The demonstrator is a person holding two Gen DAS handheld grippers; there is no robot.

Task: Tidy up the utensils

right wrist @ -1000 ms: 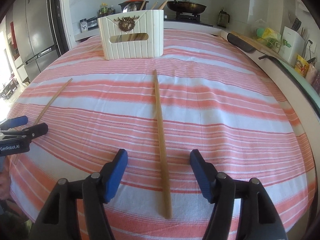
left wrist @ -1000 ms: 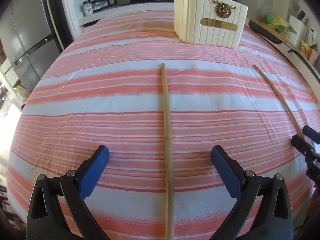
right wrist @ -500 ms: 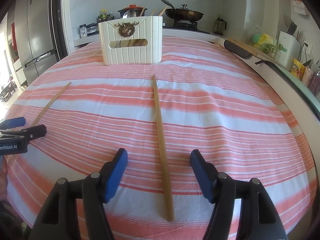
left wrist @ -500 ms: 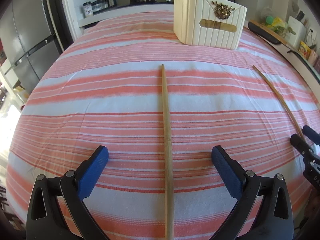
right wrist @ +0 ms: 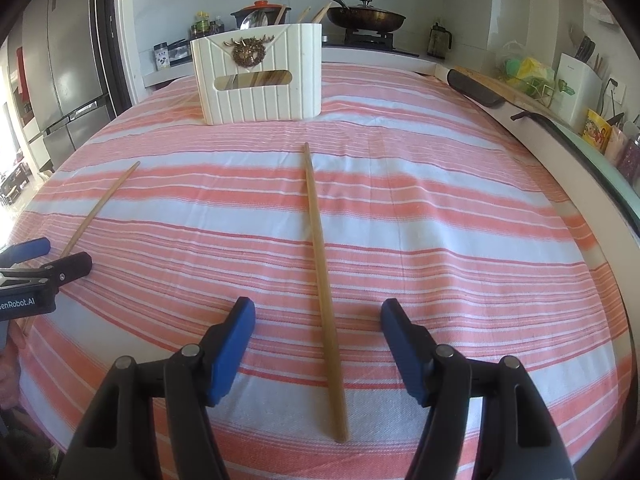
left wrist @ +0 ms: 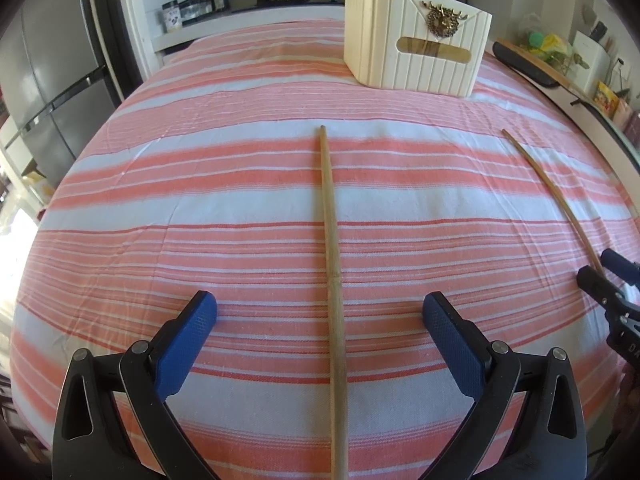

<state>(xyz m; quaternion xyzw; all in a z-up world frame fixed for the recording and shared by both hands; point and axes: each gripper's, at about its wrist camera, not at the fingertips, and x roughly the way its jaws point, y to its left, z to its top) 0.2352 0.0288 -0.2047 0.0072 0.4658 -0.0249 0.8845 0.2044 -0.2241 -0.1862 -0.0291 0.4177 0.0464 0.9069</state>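
Chopsticks (left wrist: 332, 240) (right wrist: 320, 264) — one between each open jaws

The table (left wrist: 120, 208) is covered with a red-and-white striped cloth (right wrist: 460, 220). A cream utensil holder (right wrist: 260, 80) stands upright on the cloth at the upper centre of the right wrist frame. Two wooden chopsticks lie flat on the cloth, well apart: one (right wrist: 324, 292) at frame centre, the other (right wrist: 100, 204) at the left.
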